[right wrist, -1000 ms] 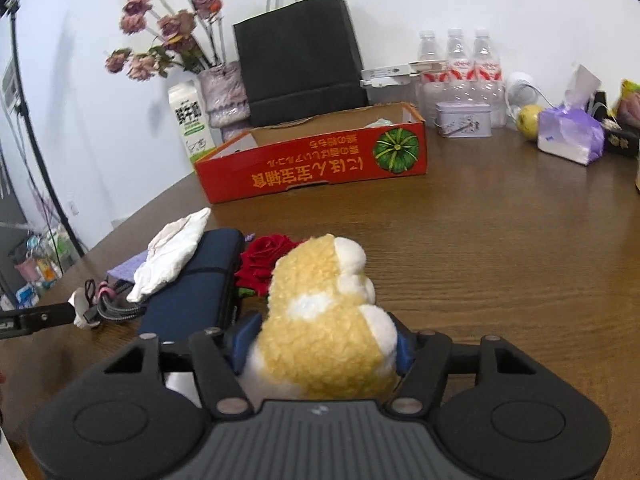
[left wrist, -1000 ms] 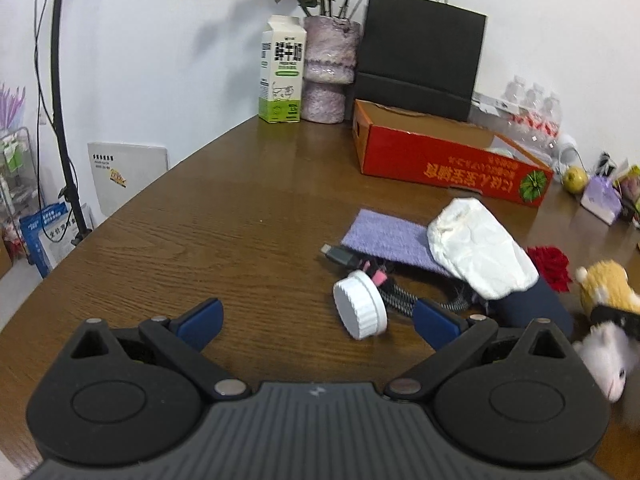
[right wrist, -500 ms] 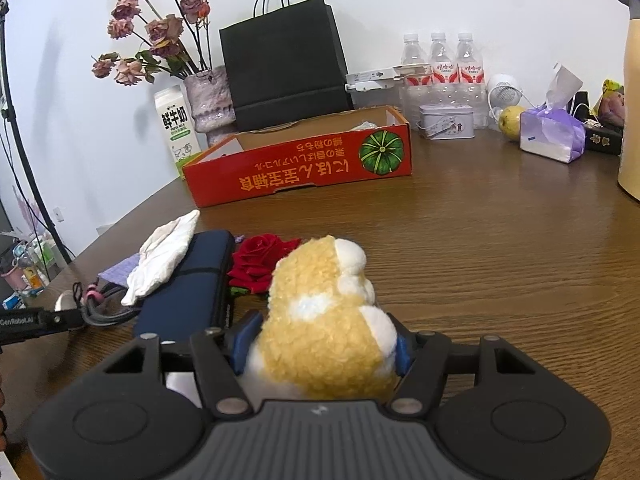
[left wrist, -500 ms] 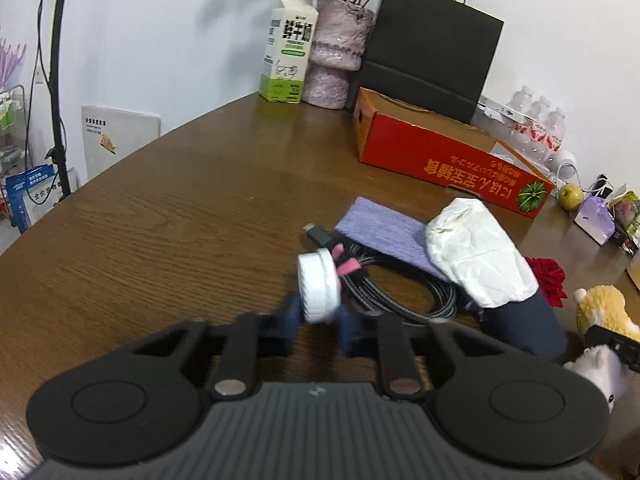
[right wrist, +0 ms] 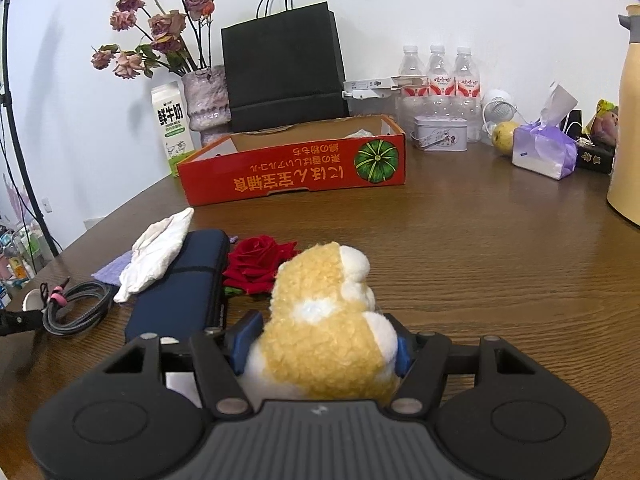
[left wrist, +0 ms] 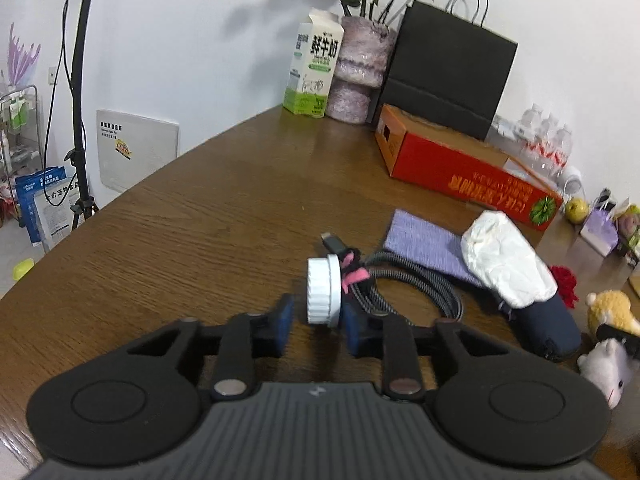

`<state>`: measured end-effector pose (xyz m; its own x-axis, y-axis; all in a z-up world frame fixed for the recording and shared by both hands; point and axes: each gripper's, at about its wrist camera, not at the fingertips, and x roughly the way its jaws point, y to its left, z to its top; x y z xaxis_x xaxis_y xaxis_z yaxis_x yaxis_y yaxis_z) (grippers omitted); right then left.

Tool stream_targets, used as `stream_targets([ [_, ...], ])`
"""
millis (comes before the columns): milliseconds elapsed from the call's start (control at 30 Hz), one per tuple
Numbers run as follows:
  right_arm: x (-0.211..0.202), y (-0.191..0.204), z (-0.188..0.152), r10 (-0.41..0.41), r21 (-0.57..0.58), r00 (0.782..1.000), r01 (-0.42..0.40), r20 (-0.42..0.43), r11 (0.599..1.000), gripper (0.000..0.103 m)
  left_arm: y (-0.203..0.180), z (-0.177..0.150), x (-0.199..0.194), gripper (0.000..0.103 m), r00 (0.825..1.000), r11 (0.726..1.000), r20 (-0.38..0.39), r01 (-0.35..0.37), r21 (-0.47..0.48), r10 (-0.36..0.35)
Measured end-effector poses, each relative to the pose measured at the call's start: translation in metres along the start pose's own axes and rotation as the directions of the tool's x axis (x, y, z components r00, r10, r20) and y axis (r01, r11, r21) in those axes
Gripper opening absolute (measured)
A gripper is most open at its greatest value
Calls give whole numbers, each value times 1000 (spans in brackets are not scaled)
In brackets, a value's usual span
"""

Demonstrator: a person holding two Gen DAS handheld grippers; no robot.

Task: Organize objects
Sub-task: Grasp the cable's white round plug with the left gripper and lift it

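Left tongs (left wrist: 316, 326) just reopened, spread beside white cap (left wrist: 324, 290), bare desk (left wrist: 192, 216) leftward to edge, right tongs (right wrist: 320, 346) pinching yellow plush (right wrist: 324, 320), kettle (right wrist: 626, 120) only in right view.

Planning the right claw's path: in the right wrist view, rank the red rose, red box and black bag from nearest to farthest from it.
1. Red rose, just ahead, slightly left.
2. Red box, mid-table.
3. Black bag, behind the box at the wall.
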<state>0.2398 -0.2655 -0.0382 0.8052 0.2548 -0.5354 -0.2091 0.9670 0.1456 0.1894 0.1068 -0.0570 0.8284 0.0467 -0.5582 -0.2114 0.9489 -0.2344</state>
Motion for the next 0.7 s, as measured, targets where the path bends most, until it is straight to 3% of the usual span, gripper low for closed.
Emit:
stream_targets([
  [133,-1,0,-1,-7,10,1000,7,2,1000,63,0,6,2,35,1000,999,12,12,-34,-12],
  [167,-1,0,-2,-8,16,1000,7,4,1000,63,1,7,4,30,1000,999,6,7,-54,-6],
  [200,-2,-1,-4,-8,21,1000,8,8,1000,63,3,7,6,15,1000,997,-3,3,-75,-3],
  [267,-4,-1,-7,-6,24,1000,6,19,1000,63,8,7,7,15,1000,993,-3,18,-113,-18],
  [467,-5,1,-7,-11,17,1000,10,23,1000,62,24,11,-7,15,999,993,39,-22,-118,27],
  [600,-4,0,-6,-12,16,1000,11,23,1000,62,10,21,-18,15,992,996,96,-84,27,81],
  [700,-5,0,-6,-13,17,1000,13,24,1000,62,-16,19,-24,15,984,971,147,-129,203,100],
])
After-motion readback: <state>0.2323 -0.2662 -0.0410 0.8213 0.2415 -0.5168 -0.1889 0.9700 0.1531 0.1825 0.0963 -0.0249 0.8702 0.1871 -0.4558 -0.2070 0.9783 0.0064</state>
